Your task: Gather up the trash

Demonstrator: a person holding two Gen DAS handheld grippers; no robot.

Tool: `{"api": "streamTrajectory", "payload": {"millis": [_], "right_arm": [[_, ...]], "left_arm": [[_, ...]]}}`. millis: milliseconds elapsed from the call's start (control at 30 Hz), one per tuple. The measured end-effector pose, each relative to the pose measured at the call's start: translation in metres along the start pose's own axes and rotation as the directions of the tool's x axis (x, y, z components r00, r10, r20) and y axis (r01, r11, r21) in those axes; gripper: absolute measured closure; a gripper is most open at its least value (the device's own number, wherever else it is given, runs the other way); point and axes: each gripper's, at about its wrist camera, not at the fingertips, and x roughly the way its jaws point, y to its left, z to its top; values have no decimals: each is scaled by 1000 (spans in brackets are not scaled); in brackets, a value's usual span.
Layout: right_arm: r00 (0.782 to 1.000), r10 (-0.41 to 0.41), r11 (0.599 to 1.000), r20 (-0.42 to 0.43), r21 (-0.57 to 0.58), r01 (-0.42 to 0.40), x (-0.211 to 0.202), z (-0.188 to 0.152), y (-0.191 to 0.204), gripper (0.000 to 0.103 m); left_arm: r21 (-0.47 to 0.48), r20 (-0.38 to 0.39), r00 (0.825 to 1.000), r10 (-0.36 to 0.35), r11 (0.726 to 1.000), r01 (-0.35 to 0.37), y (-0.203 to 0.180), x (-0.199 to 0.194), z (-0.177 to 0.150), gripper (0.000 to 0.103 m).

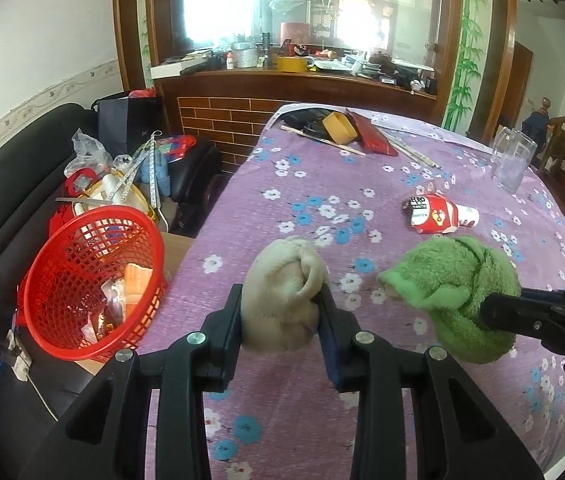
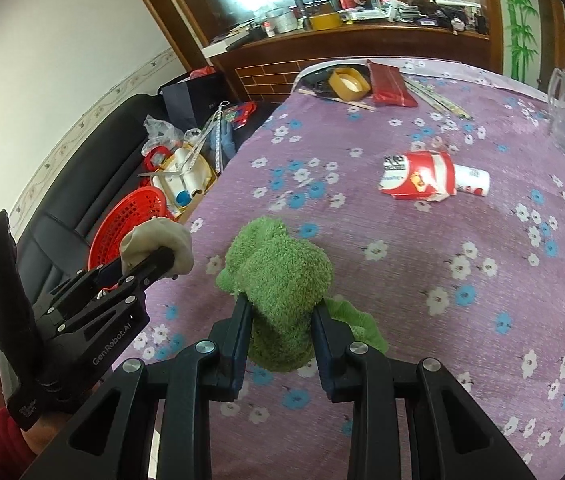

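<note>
Looking across the table, we see the red basket at nine o'clock off its edge, our right gripper clamped on a green sock, our left gripper clamped on a beige sock, a crushed cup at one o'clock.

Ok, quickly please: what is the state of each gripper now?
Left gripper: closed on the beige cloth bundle.
Right gripper: closed on the green fuzzy cloth.
</note>
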Motion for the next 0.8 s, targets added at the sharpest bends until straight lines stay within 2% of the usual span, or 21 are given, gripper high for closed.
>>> {"api": "streamTrajectory", "payload": {"millis": [800], "right_arm": [[997, 67, 995, 40, -75, -64, 19, 27, 62, 71]], "left_arm": [[-29, 43, 996, 72, 997, -71, 57, -21, 6, 70]]}}
